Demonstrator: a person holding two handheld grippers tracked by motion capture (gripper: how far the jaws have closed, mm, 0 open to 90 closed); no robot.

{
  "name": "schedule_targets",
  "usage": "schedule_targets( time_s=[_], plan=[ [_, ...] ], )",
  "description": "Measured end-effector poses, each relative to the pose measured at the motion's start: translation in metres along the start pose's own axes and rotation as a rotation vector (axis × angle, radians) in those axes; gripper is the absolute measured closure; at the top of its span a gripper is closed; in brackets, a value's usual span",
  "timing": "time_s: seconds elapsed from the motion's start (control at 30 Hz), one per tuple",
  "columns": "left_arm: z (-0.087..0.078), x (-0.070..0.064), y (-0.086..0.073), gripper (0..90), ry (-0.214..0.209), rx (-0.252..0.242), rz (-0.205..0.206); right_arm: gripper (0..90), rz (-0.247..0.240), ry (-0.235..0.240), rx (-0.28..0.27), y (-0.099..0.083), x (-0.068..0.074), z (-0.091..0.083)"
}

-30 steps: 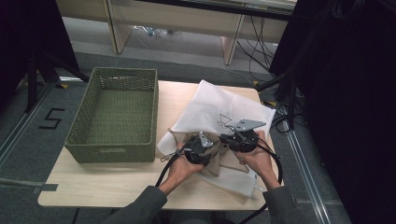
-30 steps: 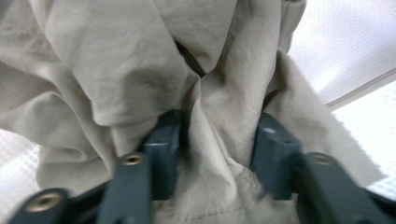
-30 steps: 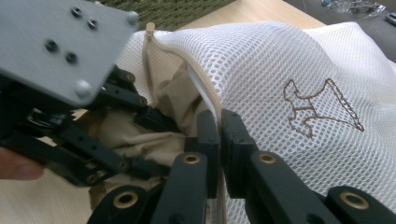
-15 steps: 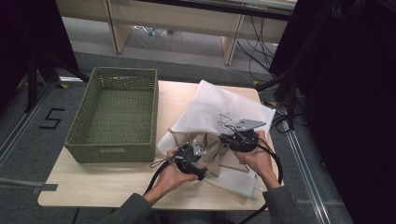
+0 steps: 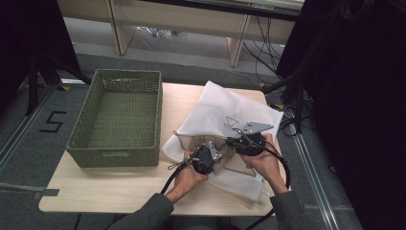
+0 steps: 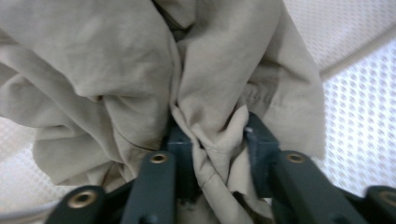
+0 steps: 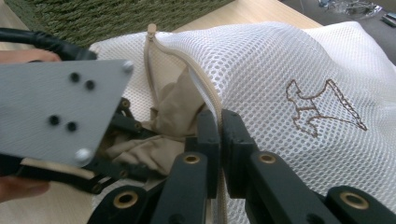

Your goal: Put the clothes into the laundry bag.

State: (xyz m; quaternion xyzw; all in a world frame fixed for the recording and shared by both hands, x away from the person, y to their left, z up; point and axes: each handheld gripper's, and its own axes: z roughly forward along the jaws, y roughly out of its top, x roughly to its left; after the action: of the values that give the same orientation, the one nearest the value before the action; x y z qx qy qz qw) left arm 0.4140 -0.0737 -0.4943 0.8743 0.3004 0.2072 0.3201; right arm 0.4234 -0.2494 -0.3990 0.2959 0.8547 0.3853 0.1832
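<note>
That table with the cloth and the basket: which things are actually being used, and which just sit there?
In use:
- left gripper, shut on the crumpled beige cloth garment
- right gripper, shut on the zipped edge of the white mesh laundry bag

Lying about:
- green woven basket, apart from both grippers
- light wooden table

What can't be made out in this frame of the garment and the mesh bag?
- Beige garment: the left gripper view cuts its edges off, so its type and full shape are unclear.
- Mesh laundry bag: its inside is hidden by its own mesh in the right gripper view.
- Left gripper: in the high view its jaw tips are too small to read.
- Basket: its label is too small.
</note>
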Motion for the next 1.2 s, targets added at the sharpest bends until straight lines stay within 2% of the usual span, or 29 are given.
schedule_targets(
  time_s=[0.2,0.27,0.3,0.37,0.4,0.43,0.47,0.57,0.63,0.77,0.87,0.9,0.93,1.03,1.07,1.1,1.2],
  plan=[
    [0.006,0.009,0.014,75.1,0.036,-0.051,-0.071,88.4,0.02,0.01,-0.005,0.001,0.001,-0.002],
    [0.01,0.009,0.017,74.9,0.043,-0.074,-0.101,88.4,0.005,0.006,-0.005,0.001,0.0,-0.001],
    [0.012,0.01,0.018,73.8,0.04,-0.072,-0.1,88.4,0.004,0.006,-0.003,0.001,-0.001,-0.001],
    [0.014,0.01,0.017,68.1,0.031,-0.07,-0.111,88.4,0.005,0.003,0.0,0.0,0.0,-0.001],
    [0.013,0.01,0.015,63.6,0.026,-0.07,-0.116,88.4,0.017,0.005,-0.001,0.0,0.0,-0.001],
    [0.011,0.01,0.014,58.4,0.02,-0.069,-0.118,88.4,0.002,-0.004,0.005,-0.001,-0.002,-0.001],
    [0.009,0.01,0.012,53.9,0.015,-0.073,-0.122,88.3,0.01,0.007,-0.001,-0.001,-0.002,-0.001],
    [-0.002,0.009,0.005,42.8,0.008,-0.076,-0.097,88.3,0.009,0.006,-0.001,-0.002,-0.002,-0.002],
    [-0.011,0.011,-0.001,35.7,-0.012,-0.055,-0.097,88.3,0.016,0.008,-0.002,-0.002,-0.002,-0.002],
    [-0.025,0.012,-0.016,25.9,-0.028,-0.014,-0.086,88.3,0.013,0.005,0.002,-0.001,-0.001,-0.001],
    [-0.029,0.013,-0.025,24.3,-0.023,0.014,-0.099,88.3,0.006,-0.002,0.008,-0.001,-0.002,-0.001],
    [-0.029,0.013,-0.027,24.4,-0.025,0.024,-0.101,88.3,0.008,-0.001,0.007,-0.001,-0.001,0.0],
    [-0.028,0.014,-0.028,28.8,-0.037,0.029,-0.099,88.2,0.014,0.005,0.007,0.0,0.0,-0.001],
    [-0.023,0.012,-0.027,47.2,-0.054,0.046,-0.105,88.2,0.005,0.003,0.008,-0.001,0.0,0.0],
    [-0.02,0.011,-0.027,47.2,-0.062,0.05,-0.1,88.2,0.005,0.003,0.008,-0.001,0.0,0.0],
    [-0.014,0.01,-0.024,59.1,-0.051,0.039,-0.089,88.3,0.004,0.005,0.007,0.0,0.0,0.0],
    [-0.006,0.011,-0.019,74.9,-0.037,0.014,-0.092,88.3,0.006,0.005,0.011,-0.001,0.0,0.0]
  ],
)
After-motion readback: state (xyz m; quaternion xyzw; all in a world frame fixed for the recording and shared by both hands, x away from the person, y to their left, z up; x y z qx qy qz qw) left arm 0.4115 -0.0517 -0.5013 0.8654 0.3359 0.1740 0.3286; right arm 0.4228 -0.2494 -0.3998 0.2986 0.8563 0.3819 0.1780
